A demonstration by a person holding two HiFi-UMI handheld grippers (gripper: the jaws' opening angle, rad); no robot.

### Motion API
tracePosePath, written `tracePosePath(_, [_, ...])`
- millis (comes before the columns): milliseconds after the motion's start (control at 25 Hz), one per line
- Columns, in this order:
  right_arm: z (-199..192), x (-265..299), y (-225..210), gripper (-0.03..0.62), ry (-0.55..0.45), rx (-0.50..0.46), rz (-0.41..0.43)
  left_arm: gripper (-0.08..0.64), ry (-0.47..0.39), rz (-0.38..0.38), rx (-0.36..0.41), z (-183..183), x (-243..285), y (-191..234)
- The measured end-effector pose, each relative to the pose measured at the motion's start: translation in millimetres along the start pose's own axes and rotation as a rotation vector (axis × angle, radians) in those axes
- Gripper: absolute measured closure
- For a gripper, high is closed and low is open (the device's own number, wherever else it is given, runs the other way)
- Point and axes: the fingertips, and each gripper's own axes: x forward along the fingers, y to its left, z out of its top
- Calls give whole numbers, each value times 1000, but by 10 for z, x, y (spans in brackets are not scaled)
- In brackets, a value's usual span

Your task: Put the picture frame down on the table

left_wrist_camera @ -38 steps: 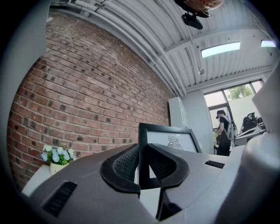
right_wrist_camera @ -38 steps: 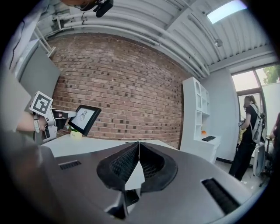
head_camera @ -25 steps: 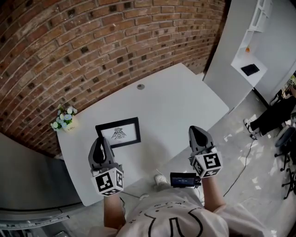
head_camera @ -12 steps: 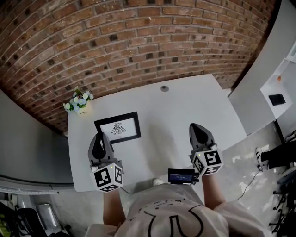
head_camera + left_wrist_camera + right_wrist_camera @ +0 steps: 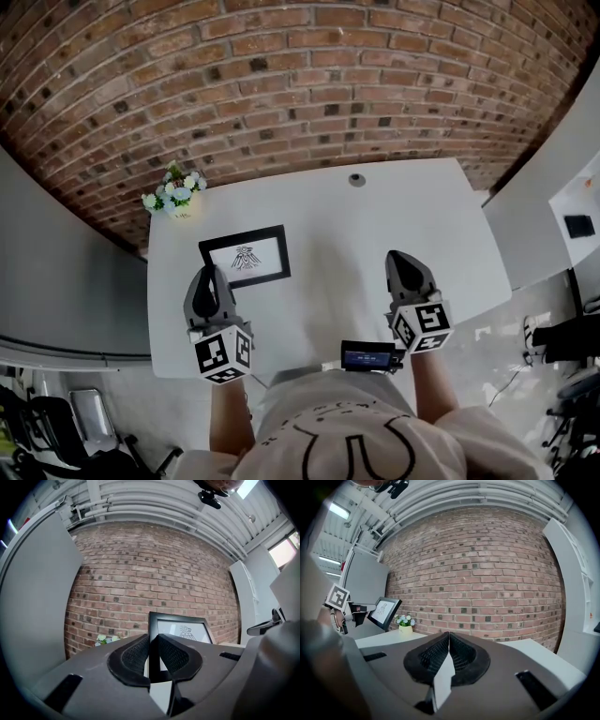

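Note:
The picture frame (image 5: pixel 246 256) is black-edged with a small dark drawing on white. My left gripper (image 5: pixel 210 274) is shut on its near edge and holds it over the left part of the white table (image 5: pixel 375 234). In the left gripper view the frame (image 5: pixel 185 630) rises upright beyond the jaws, and the gripper (image 5: pixel 153 641) has both pads clamped on the frame's left bar. My right gripper (image 5: pixel 401 258) hovers over the table's right half. Its jaws are shut with nothing between them (image 5: pixel 449 641). From there the frame (image 5: pixel 385 611) shows at far left, off the tabletop.
A small pot of white flowers (image 5: pixel 175 192) stands at the table's back left corner against the brick wall (image 5: pixel 309 84). A round cable hole (image 5: pixel 356 179) sits at the back edge. A grey panel (image 5: pixel 56 262) flanks the table's left side.
The view has swung round, so the table now lies square to me against the brick wall. Both grippers moved with it; the frame stays in the left gripper.

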Motion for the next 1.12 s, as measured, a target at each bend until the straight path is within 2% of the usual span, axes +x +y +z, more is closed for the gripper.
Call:
tracePosePath(320, [-186,267,55,575,74,27,1,489,113,-44,-8,-361,304,54])
tracePosePath(520, [-313,437,25,575,118,47,-17,489,205,-75,-46,-662,489,73])
tracePosePath(800, [-518,657,22,575,187,63,-27,489,299,-85,-55,-986,707,135])
tracePosePath(1120, [-750,899,2,575,275,88,9,489,448,-90,-97,-1409,897,198])
